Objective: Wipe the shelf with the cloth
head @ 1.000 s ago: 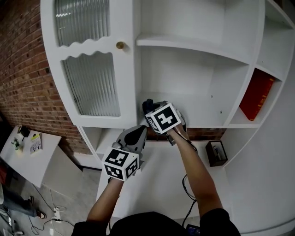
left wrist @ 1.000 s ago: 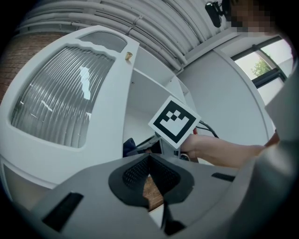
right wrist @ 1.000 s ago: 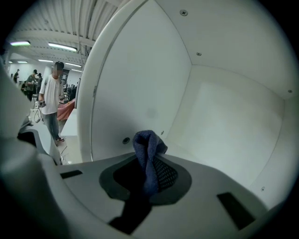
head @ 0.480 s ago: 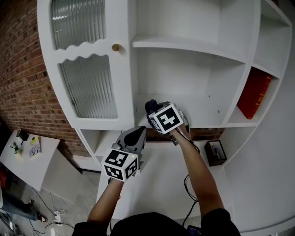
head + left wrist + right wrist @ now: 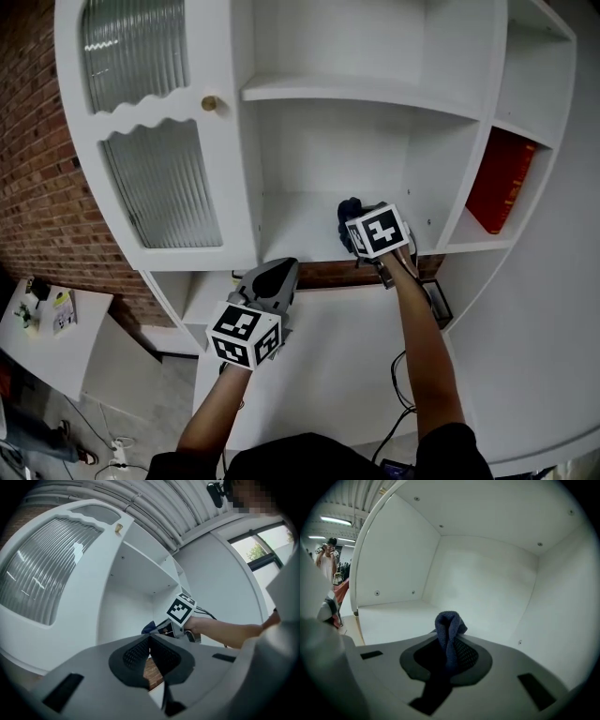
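Note:
A dark blue cloth is pinched between the jaws of my right gripper, which is shut on it. In the head view the right gripper reaches into the white shelf compartment, with the cloth over the right part of the shelf board. The left gripper view shows that gripper's marker cube and the cloth ahead. My left gripper hangs below the shelf's front edge, jaws shut on nothing.
A ribbed-glass cabinet door with a brass knob stands left of the compartment. A red book leans in the compartment to the right. Below are a brick strip and a white counter. A small dark box sits there.
My right gripper has slid to the right along the shelf board with the cloth, from the left-middle toward the right wall. The left gripper has stayed where it was.

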A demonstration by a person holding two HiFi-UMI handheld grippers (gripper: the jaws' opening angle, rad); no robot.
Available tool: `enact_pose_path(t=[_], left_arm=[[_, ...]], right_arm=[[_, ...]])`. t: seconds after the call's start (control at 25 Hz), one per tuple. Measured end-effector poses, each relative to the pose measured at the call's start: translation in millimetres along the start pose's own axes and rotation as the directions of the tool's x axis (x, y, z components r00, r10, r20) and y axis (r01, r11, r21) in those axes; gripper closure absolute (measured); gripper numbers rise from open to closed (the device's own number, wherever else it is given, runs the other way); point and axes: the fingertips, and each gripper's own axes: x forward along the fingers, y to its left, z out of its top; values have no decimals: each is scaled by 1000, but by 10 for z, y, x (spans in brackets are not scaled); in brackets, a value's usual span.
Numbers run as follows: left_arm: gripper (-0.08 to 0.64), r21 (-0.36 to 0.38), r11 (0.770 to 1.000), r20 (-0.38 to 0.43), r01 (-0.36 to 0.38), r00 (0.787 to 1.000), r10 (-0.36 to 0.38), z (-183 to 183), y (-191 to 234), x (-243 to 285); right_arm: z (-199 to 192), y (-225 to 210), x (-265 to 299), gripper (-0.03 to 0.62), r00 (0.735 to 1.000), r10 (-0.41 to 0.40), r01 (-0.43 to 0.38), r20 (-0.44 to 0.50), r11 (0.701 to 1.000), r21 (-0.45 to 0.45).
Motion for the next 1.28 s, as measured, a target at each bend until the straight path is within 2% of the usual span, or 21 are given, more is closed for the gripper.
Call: enact_pose_path(t=[0.36,0.48,0.6,1.0,1.28], left_arm=[[546,-2,999,-11,34,999,-34,-38,-134,115],[546,0,999,-11,40,999,-40,-29,-167,136],[546,0,999,-9,44,999,-44,-14,-192,142],[546,2,999,-11,41,999,-41,-30,-190,105],[546,5,999,-9,32,999,-31,-32,-163,89]], right_arm=[[-413,-879,-177,534,983,-172,178,-70,980,94],[-480,-1007,-219,534,975,-205,215,-84,968,126],[-483,-1017,-224,534,967,-233,243,-101,964,109],[-459,-1011,-216,533,969,-229,239,-90,963,122],[-384,-873,-111,533,977,-193,203,-91,972,117]])
